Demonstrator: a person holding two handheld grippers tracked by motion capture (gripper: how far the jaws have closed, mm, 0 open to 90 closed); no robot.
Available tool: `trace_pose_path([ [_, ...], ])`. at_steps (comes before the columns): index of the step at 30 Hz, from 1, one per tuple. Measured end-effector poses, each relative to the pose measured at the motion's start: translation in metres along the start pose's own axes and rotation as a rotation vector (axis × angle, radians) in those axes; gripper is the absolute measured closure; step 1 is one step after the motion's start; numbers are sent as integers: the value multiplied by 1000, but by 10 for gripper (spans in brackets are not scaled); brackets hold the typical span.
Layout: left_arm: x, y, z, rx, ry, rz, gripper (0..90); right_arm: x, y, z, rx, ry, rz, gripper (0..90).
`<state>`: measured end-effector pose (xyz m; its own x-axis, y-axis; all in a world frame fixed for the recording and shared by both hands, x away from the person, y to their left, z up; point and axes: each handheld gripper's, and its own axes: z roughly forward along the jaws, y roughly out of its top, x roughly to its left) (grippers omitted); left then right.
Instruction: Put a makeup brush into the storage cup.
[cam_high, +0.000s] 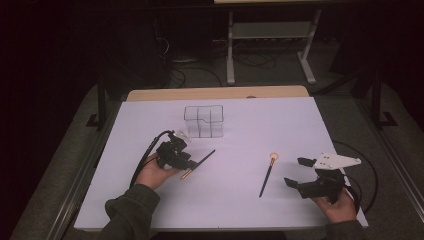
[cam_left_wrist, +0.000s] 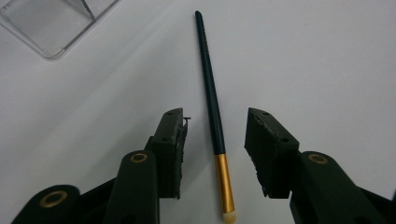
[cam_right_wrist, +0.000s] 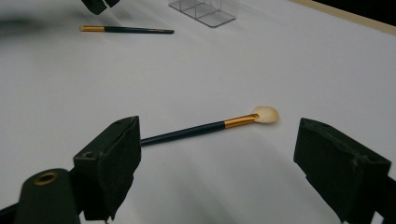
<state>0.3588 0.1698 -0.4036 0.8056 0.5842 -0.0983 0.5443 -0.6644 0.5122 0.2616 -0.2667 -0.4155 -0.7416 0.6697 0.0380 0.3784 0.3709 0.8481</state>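
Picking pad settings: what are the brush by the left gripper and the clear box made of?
Brush: dark glossy handle, likely lacquered wood or plastic; shiny gold ferrule, probably metal; pale bristle tip. Clear box: see-through walls and dividers, glossy, looks like rigid acrylic or similar plastic.

Organizer (cam_left_wrist: 51, 23) cut off by top-left edge in left gripper view. Left gripper (cam_high: 187, 165) covers part of the small brush (cam_high: 200, 164) in high view. Big brush (cam_right_wrist: 210, 126): handle end hidden behind jaw in right gripper view.
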Motion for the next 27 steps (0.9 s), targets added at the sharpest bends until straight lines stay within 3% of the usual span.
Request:
trace_pose_path([
  [1, 1, 0, 0, 22, 4, 16, 585, 0, 0, 0, 0, 0, 0, 139],
  [6, -1, 1, 7, 38, 4, -5, 628, 0, 0, 0, 2, 2, -3, 139],
  [14, -4, 3, 14, 85, 9, 8, 655, 0, 0, 1, 5, 7, 0, 139],
  [27, -6, 4, 20, 121, 15, 15, 744, 2, 1, 1, -1, 13, -13, 139],
])
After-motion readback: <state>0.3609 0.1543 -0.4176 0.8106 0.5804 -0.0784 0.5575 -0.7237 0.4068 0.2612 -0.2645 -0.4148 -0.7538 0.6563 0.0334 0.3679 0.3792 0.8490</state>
